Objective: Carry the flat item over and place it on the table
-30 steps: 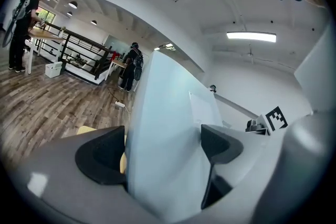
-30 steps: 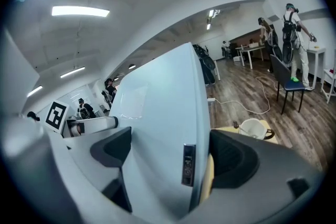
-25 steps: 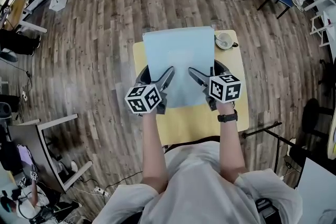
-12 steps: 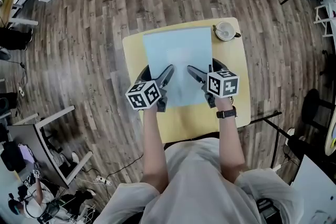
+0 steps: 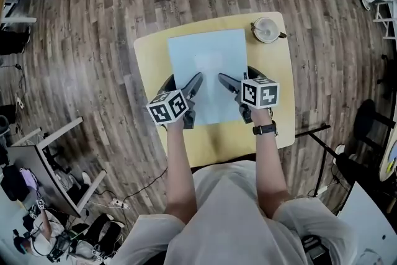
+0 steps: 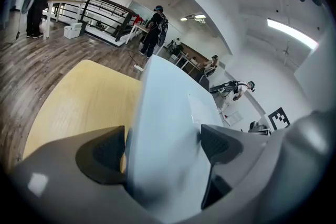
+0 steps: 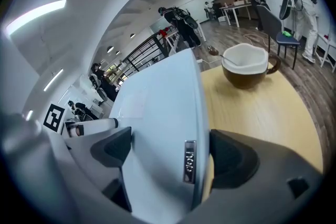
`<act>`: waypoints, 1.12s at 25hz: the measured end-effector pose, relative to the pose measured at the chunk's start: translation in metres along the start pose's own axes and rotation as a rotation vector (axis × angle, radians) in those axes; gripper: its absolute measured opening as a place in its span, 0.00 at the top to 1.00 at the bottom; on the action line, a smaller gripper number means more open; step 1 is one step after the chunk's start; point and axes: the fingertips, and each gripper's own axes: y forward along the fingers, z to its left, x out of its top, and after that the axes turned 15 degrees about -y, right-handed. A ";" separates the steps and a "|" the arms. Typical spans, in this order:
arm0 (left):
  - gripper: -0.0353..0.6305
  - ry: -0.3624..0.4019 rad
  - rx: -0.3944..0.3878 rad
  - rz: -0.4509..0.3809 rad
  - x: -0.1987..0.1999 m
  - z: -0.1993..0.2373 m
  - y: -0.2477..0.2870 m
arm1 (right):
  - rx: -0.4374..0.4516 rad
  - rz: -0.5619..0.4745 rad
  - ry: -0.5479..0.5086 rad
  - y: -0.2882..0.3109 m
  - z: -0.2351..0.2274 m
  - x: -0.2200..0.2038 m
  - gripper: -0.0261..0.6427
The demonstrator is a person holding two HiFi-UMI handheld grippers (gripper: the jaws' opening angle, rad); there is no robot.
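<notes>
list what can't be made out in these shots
- Head view: whether the flat item rests on the table or hovers; it covers the gap.
- Right gripper view: print on the item's small label, blurred.
- Cup contents: too small in head view, rim hides them in right gripper view.

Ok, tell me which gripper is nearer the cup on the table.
Right. The right gripper holds the flat item at its near edge, with the cup ahead and to its right. The left gripper holds the same edge farther left, farther from the cup.
</notes>
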 end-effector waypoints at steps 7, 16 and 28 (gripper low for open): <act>0.29 -0.056 0.068 0.039 -0.006 0.016 0.015 | -0.014 0.043 0.027 0.017 -0.012 -0.011 0.32; 0.29 -0.069 0.123 0.074 -0.009 0.021 0.024 | -0.034 0.020 0.026 0.025 -0.018 -0.017 0.32; 0.29 -0.048 0.023 -0.047 0.008 -0.006 -0.019 | -0.130 -0.204 -0.083 -0.033 -0.003 0.033 0.32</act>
